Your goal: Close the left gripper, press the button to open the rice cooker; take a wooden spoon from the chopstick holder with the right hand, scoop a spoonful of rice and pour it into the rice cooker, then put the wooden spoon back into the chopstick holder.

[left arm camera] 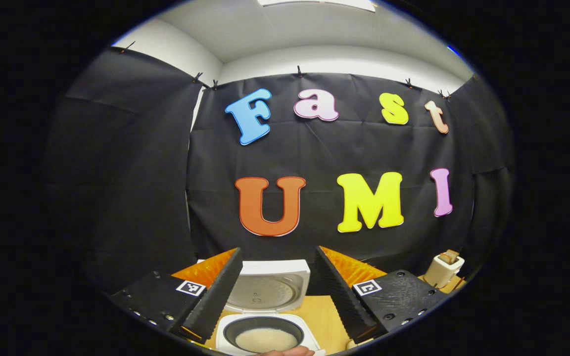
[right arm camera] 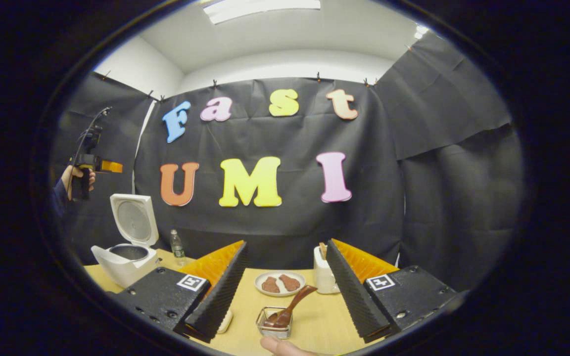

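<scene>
rice cooker (left arm camera: 265, 316): lid up, white rice in the pot; sits at the desk's (right arm camera: 314, 316) left end, so the button step looks done.
wooden spoon (right arm camera: 287, 312): rests in a small wire basket (right arm camera: 275, 324) near the desk's front edge, handle tilted up and back, easy to pinch.
chopstick holder (right arm camera: 325, 277): white, toward the desk's back edge, beside a plate (right arm camera: 280, 283).
left gripper (left arm camera: 277, 291): jaws apart, empty, held high above the cooker, out of the way.
right gripper (right arm camera: 285, 291): jaws apart, empty, level, aimed at the spoon.
</scene>
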`<state>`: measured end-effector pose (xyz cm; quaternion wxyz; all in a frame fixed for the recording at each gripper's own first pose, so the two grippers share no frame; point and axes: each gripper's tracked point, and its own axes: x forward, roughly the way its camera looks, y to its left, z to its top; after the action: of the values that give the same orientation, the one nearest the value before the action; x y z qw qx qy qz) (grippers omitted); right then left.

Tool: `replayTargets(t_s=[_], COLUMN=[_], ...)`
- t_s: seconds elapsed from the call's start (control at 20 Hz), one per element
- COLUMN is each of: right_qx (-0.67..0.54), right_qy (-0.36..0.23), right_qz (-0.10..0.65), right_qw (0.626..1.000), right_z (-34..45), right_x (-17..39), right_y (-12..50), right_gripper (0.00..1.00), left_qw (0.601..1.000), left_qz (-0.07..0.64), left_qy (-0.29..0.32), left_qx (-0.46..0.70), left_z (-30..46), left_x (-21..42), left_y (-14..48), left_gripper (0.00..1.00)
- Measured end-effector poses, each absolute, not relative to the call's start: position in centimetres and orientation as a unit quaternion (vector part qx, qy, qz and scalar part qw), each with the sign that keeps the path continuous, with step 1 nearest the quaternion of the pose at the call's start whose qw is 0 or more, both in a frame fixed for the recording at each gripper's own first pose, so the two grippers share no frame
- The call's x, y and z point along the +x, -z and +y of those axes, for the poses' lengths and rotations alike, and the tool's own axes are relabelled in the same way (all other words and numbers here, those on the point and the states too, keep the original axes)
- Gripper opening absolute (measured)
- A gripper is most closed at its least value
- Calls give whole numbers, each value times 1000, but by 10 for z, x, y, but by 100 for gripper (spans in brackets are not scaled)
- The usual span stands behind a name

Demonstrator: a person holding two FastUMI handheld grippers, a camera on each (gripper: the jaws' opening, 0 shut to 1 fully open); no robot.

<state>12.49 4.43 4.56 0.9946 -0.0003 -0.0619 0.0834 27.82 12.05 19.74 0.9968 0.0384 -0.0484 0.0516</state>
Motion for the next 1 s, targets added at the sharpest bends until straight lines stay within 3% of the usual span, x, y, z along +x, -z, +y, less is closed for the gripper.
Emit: replayTargets(t_s=[0.25,0.4,0.75,1.0], right_qx=[-16,-18,-6,-25], right_qy=[-73,-74,-44,-13], right_qz=[-82,-75,-62,-47], right_qw=[994,994,997,998], right_z=[63,73,69,49], right_x=[119,113,94,54], right_y=[-61,-55,-40,-35], right_gripper=[100,100,100,100], left_qw=[998,997,998,996], left_qz=[-39,-48,10,62], left_qy=[-36,-59,-60,-63], left_qx=[18,28,20,-12], left_z=[142,168,184,186], left_x=[326,362,425,428], left_y=[-189,-186,-143,-113], left_gripper=[93,93,94,95])
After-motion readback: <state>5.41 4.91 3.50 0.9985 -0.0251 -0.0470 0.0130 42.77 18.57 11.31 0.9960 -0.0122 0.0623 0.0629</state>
